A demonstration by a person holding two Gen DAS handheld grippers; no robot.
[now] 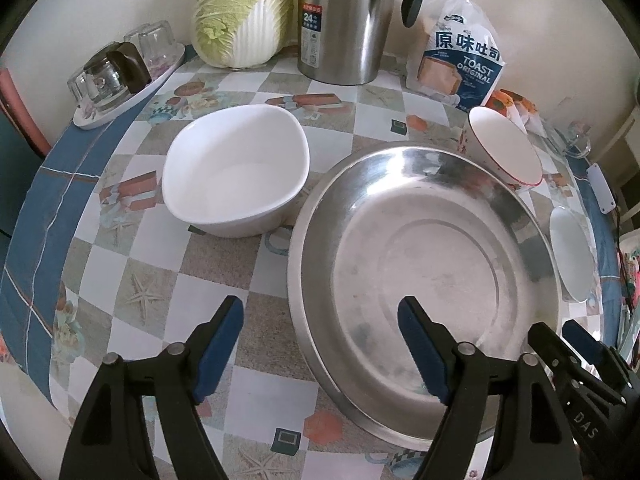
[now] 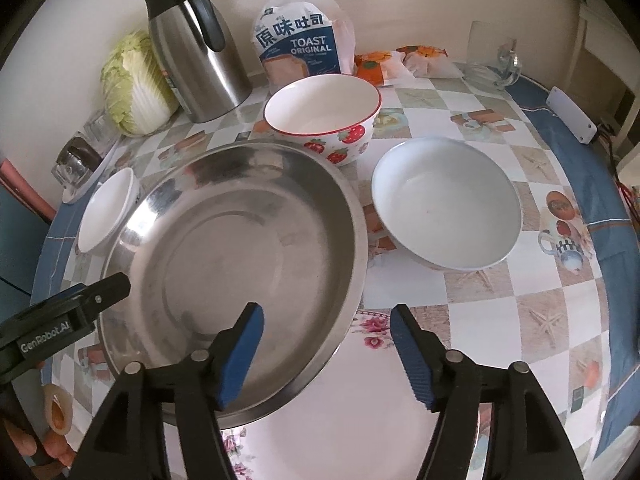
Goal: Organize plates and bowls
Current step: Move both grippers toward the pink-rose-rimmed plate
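Left wrist: left gripper (image 1: 320, 344) jaws wide open, straddling the near-left rim of the steel pan (image 1: 424, 292), one finger outside over the worktop (image 1: 160, 280), the other over the pan floor. Pads not pressing the rim, nothing held. Pan is empty. White bowl (image 1: 236, 172) sits just beside the pan on its left, empty. Strawberry bowl (image 1: 504, 144) behind the pan's far-right rim, pale bowl (image 1: 570, 252) beside its right edge. Right gripper's fingers poke in at lower right.

Right wrist: right gripper (image 2: 326, 344) jaws open across the pan's (image 2: 240, 240) near-right rim, one finger inside, one outside, no contact that I can see. Strawberry bowl (image 2: 322, 116) and pale bowl (image 2: 446, 204) both empty, apart from each other. White bowl (image 2: 108, 208) tucked against the pan's left rim.

Handling, my read: pan is stiff, light, thin-walled and slick, so pinch the rolled rim from two sides, one gripper each. Bowls look ceramic: heavier, glazed, chippable. Grip a rim wall squarely and set down softly when nesting.
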